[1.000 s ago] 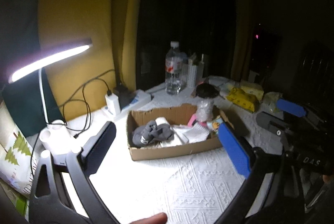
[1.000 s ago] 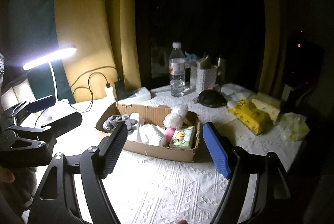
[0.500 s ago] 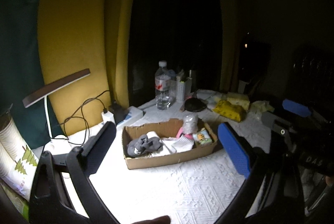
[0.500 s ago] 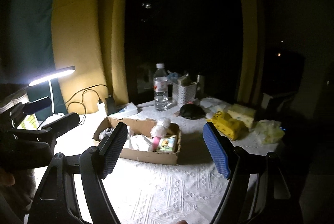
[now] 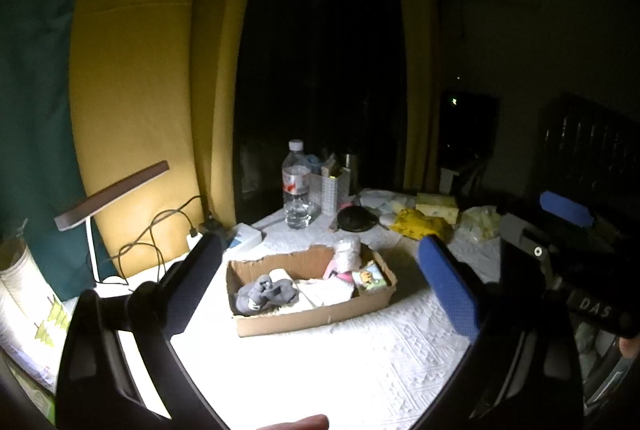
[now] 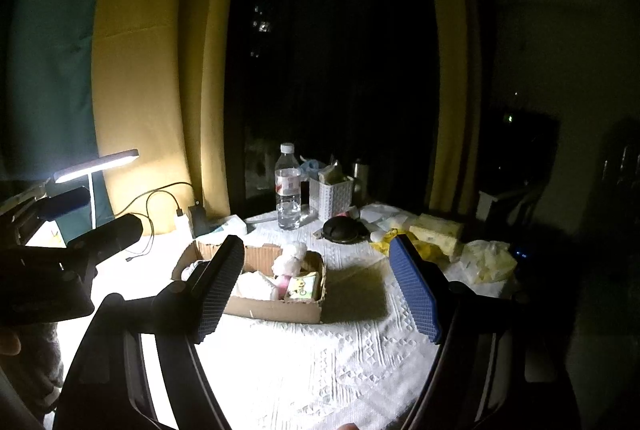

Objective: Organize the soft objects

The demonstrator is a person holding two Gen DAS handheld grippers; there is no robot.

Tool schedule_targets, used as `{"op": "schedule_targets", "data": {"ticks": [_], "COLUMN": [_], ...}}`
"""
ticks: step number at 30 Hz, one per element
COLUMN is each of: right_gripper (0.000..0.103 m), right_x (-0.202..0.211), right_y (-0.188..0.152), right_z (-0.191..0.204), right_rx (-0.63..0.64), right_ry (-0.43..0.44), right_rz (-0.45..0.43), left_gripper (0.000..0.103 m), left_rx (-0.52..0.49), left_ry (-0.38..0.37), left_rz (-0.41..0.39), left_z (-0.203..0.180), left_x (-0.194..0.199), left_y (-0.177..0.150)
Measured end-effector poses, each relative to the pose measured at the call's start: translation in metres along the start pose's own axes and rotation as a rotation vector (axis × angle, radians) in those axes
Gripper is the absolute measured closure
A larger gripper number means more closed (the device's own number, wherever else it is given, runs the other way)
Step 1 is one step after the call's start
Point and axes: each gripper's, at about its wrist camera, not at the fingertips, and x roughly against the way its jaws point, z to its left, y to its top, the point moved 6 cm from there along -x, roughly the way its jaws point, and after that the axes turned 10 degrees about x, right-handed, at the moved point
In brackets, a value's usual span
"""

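A: How much room is there around the shallow brown cardboard box [image 5: 308, 294]?

B: Bare white textured tablecloth [image 5: 340, 362] lies in front of it; behind it stand a clear plastic water bottle [image 5: 297, 185] and a white lattice holder [image 6: 335, 193].

A: And the grippers?

B: The left gripper [image 5: 320, 278] and the right gripper [image 6: 316, 290] both hang above the cloth, jaws spread wide, nothing between them, both tipped slightly downward.

A: The soft things?

B: In the box: a grey rolled sock bundle [image 5: 264, 294], folded white cloths [image 5: 324, 290], a fluffy white-and-pink plush [image 6: 290, 260].

A: The room?

B: Dark, with yellow curtains [image 5: 136, 101] and a lit white desk lamp [image 6: 96, 165].
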Motion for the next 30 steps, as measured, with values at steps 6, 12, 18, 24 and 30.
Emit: {"op": "schedule_targets", "data": {"ticks": [6, 12, 18, 24, 30], "right_gripper": [0.025, 0.025, 0.025, 0.025, 0.025], "right_x": [-0.0009, -0.0016, -0.0017, -0.0028, -0.0026], "right_y": [-0.0001, 0.0002, 0.0006, 0.0020, 0.0019], "right_z": [0.0006, -0.0014, -0.0004, -0.0005, 0.0002], "right_rx": [-0.005, -0.010, -0.009, -0.011, -0.013], "right_ry": [0.007, 0.010, 0.012, 0.012, 0.014], "right_rz": [-0.006, -0.009, -0.008, -0.009, -0.008], "left_gripper": [0.004, 0.004, 0.004, 0.004, 0.004], "left_rx": [-0.003, -0.008, -0.008, -0.008, -0.009], "left_ry": [0.003, 0.003, 0.000, 0.000, 0.000], "left_rz": [-0.008, -0.003, -0.001, 0.000, 0.001], "left_z": [0.0009, -0.0006, -0.0007, -0.0016, -0.0017], "left_x": [0.0021, 0.0011, 0.0009, 0.0003, 0.0008], "left_y": [0.0012, 0.0001, 0.0003, -0.0008, -0.0010]}}
